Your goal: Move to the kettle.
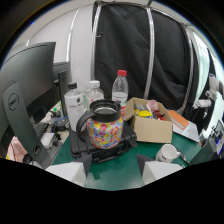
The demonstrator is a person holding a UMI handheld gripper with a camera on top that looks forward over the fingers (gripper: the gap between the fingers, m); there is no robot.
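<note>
We are looking at a glass kettle with a black lid and handle, filled with multicoloured beads [104, 127], sitting on a black flat base [100, 145] on the green surface [120, 172]. It is standing just ahead of our hand-held gripper [115, 169], whose two pale fingertips [75, 170] are spread apart with nothing between them, the kettle lying beyond the gap. Behind the kettle three clear plastic bottles are standing upright: one with a dark label [75, 106], a plain one [94, 92] and one with a red cap [120, 89]. To its right an open cardboard box of small items [149, 121] is resting, with a white mug [168, 153] nearer us. A dark computer monitor [27, 95] is standing to the left.
</note>
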